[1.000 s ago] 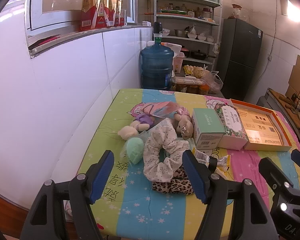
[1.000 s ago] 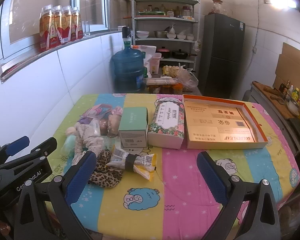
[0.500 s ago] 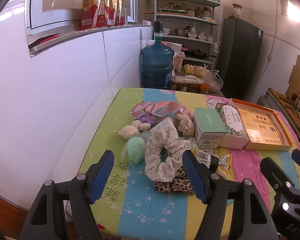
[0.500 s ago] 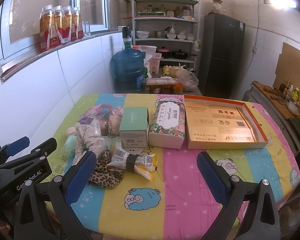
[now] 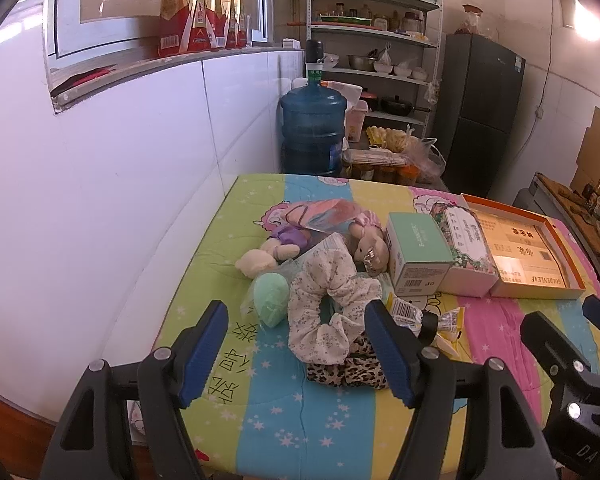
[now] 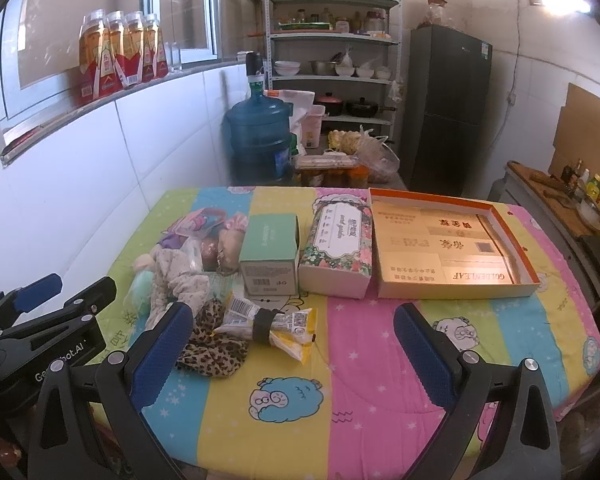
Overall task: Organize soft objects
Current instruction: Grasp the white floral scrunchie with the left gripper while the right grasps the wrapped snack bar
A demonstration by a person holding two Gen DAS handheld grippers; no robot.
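Observation:
A heap of soft things lies on the left of the table: a white floral scrunchie (image 5: 327, 300) (image 6: 176, 280), a leopard scrunchie (image 5: 345, 364) (image 6: 212, 348), a green sponge in a bag (image 5: 270, 298), a cream plush (image 5: 256, 262), a purple plush (image 5: 290, 236) and a small doll (image 5: 369, 246) (image 6: 224, 250). My left gripper (image 5: 296, 348) is open and empty, just short of the floral scrunchie. My right gripper (image 6: 292, 356) is open and empty over the table's front edge, and it also shows in the left wrist view (image 5: 559, 340).
A green box (image 6: 270, 254), a floral tissue box (image 6: 337, 250) and an open orange tray box (image 6: 447, 248) stand in a row mid-table. A snack packet with a black band (image 6: 268, 324) lies by the leopard scrunchie. A white tiled wall runs along the left; a blue water jug (image 6: 260, 140) stands behind.
The left gripper has drawn back slightly from the pile. The right gripper has not visibly moved.

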